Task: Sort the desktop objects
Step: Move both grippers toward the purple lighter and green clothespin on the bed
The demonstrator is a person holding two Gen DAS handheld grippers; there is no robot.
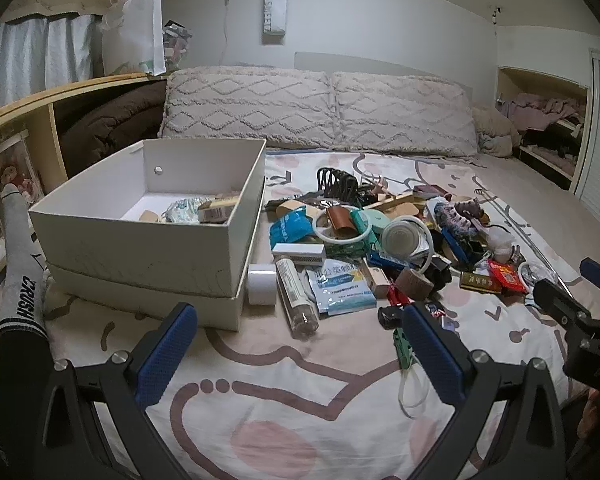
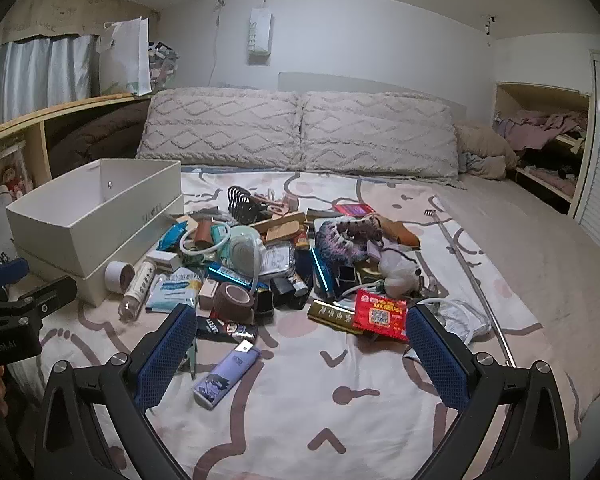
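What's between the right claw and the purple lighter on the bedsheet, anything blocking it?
Nothing visible. The right claw is open, and the purple lighter lies flat on bare bedsheet between and just ahead of its fingers. The nearest clutter, a dark printed packet, sits beyond the lighter, not in the path.

I have the box [image 1: 148, 216] on the bed [image 1: 300, 400] to my left, standing in its lid [image 1: 148, 300], a few small items lying in it. Right of the box, the pile of objects [image 1: 380, 240] spreads across the bedsheet. A roll [image 1: 261, 284] and a bottle [image 1: 296, 296] lie just beside the lid. Nearest me on the right, a lighter [image 2: 225, 376] lies before the pile. Two pillows [image 1: 320, 108] stand behind everything
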